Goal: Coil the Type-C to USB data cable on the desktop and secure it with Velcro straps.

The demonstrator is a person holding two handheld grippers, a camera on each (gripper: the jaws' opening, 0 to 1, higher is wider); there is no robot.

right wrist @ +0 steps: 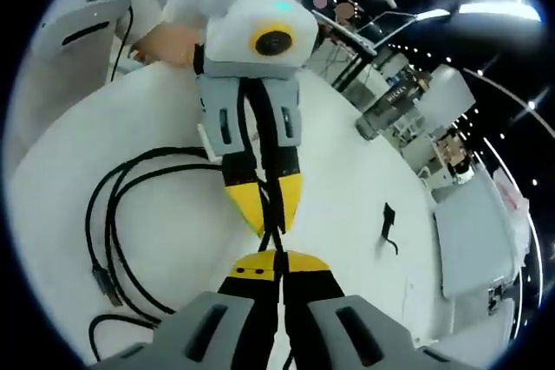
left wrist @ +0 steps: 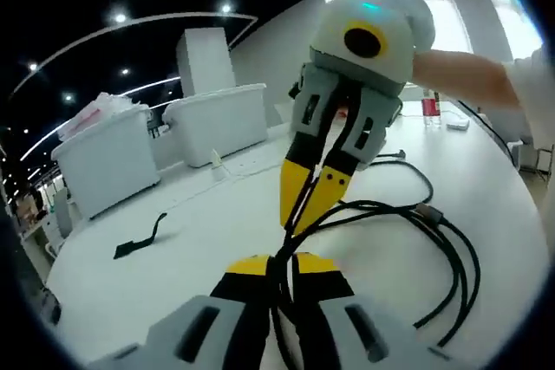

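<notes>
A black Type-C to USB cable (left wrist: 390, 208) lies in several loops on the white desktop (left wrist: 199, 214). My left gripper (left wrist: 282, 264) is shut on the gathered strands at the bottom of the left gripper view. Just beyond it, my right gripper (left wrist: 303, 201) reaches in from the upper right and is also shut on the bundle. In the right gripper view, the right gripper (right wrist: 277, 262) pinches the cable, and the left gripper (right wrist: 264, 205) faces it tip to tip. The loops (right wrist: 108, 231) spread to the left there. A black Velcro strap (left wrist: 139, 240) (right wrist: 388, 224) lies loose on the table, apart from both grippers.
Two white lidded bins (left wrist: 108, 158) (left wrist: 217, 119) stand at the back of the table. A person's hand and sleeve (left wrist: 460, 67) hold the right gripper. One cable connector (right wrist: 102, 282) rests on the table (right wrist: 347, 179) by the loops.
</notes>
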